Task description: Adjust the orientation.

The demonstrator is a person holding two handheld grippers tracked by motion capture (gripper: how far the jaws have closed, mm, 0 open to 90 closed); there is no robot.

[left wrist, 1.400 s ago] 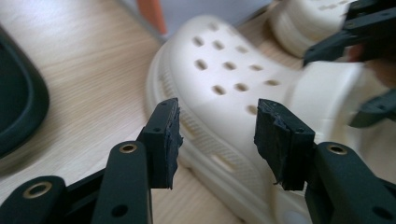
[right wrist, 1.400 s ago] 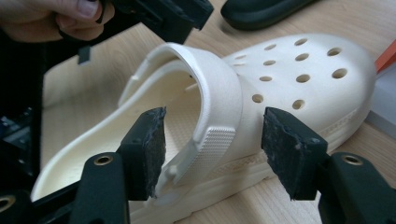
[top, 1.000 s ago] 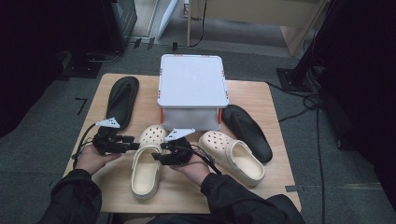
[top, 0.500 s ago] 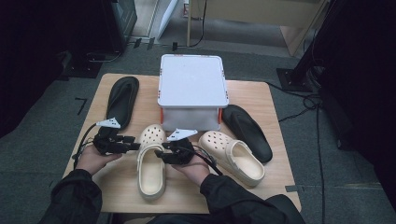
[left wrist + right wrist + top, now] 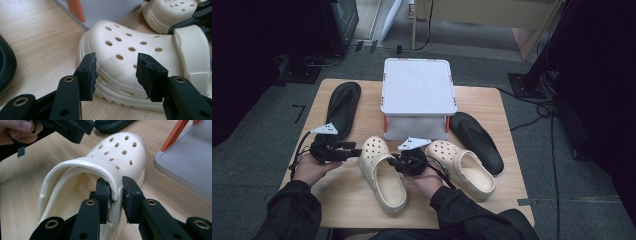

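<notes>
Your right hand-held gripper (image 5: 115,191) just closing, pads pinching the side rim of the cream clog (image 5: 383,172) on the tabletop (image 5: 342,195), your left hand-held gripper (image 5: 116,72) gaping empty just beside its toe, grey box (image 5: 418,95) beyond.

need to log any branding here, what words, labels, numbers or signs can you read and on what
None can be read.
Cream perforated foam clog: no lettering on its toe, strap or sole.
Second cream clog: no text visible.
White-lidded grey plastic box: lid is blank.
Two black foam sandals: plain, too small to tell.
</notes>
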